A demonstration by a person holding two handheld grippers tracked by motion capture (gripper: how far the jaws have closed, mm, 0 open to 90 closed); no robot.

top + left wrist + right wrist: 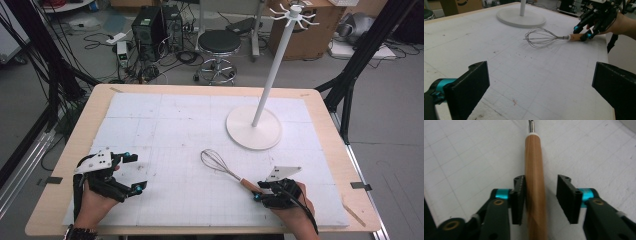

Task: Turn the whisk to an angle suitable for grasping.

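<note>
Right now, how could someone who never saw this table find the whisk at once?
Start at the tall white stand with the round base on the white gridded foam board. Nearer the person lies the wire whisk with the light wooden handle, that handle between the right gripper's fingers. It is the only wire-and-wood thing there.

Even, diffuse overhead light, moderately bright; the white mat (pixel 200 150) shows soft shadows and no glare. High view soft, low-res. Right gripper view: wooden handle (pixel 534 182) blurs towards the bottom. Left gripper view: near jaws slightly soft.
</note>
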